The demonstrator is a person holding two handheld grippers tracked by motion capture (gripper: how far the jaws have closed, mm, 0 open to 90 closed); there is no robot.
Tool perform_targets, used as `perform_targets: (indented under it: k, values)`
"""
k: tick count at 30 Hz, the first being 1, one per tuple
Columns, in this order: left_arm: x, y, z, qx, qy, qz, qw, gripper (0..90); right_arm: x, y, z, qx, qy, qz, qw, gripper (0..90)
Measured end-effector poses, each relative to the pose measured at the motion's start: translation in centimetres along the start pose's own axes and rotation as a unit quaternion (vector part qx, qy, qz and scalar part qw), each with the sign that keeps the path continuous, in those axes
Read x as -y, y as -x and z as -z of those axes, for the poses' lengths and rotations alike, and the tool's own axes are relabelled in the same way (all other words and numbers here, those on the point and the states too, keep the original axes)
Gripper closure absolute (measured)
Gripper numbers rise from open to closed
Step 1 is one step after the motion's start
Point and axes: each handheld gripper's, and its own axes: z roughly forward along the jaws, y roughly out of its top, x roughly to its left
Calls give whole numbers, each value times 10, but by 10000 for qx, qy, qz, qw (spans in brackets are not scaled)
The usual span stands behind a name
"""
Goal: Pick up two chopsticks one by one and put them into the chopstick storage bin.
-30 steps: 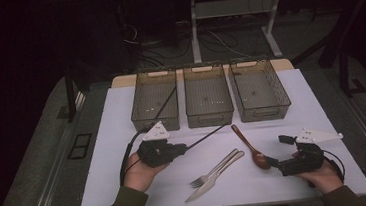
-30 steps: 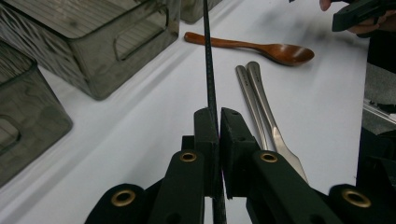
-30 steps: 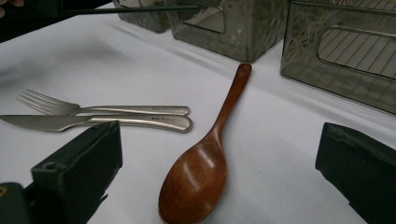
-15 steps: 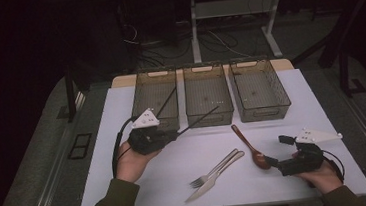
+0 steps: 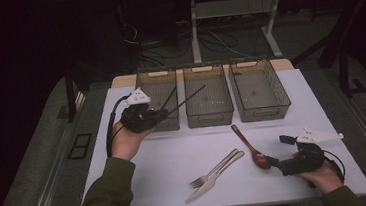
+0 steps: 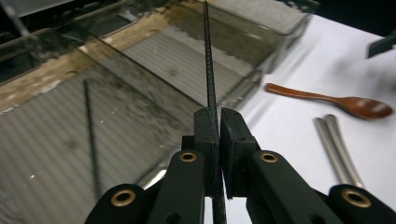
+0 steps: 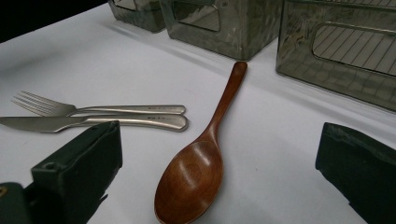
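The left claw (image 5: 164, 113) is clenched on one thin black chopstick (image 6: 208, 70), holding it raised over the left clear plastic bin (image 5: 157, 92), its tip slanting toward the middle bin (image 5: 208, 93). A second black chopstick (image 6: 91, 135) already lies inside the left bin, so the sorting looks about a quarter done: this stick should drop in beside its mate. Left on the white worktop (image 5: 166, 164) are one brown wooden spoon (image 7: 201, 163), one steel fork (image 7: 93, 108) and one steel knife (image 7: 93, 122), fork and knife side by side near the middle. The right claw (image 5: 276, 162) rests released at the near right, jaws wide with the spoon's bowl just ahead. Three bins stand along the far edge; the right bin (image 5: 260, 88) looks empty.
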Motion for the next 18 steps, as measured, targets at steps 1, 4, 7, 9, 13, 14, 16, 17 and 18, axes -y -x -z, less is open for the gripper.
perform_targets:
  k: [1,4,7,9,13,14,16,17,18]
  values:
    - [-1,-4,-1,-45,-14,29,10000,852,0,1,0,19,32,43,10000,0]
    - [-3,-15,-4,-174,-52,135,9997,852,0,1,0,23,39,55,10000,0]
    - [-4,-27,-7,-305,-95,248,9992,852,0,1,0,26,43,48,10000,0]
    - [-5,-35,-9,-405,-113,341,9985,852,0,1,0,28,46,47,10000,0]
    - [-5,-52,-14,-622,-198,564,9963,852,0,1,0,30,42,31,10000,0]
    - [-4,-56,-16,-686,-234,622,9954,852,0,1,0,24,49,46,10000,0]
    - [-3,-63,-19,-809,-280,752,9935,852,0,1,0,26,46,34,10000,0]
    - [-3,-67,-20,-867,-299,815,9924,852,0,2,0,25,48,26,10000,0]
    - [-2,-70,-21,-905,-330,865,9916,852,0,2,0,29,51,30,10000,0]
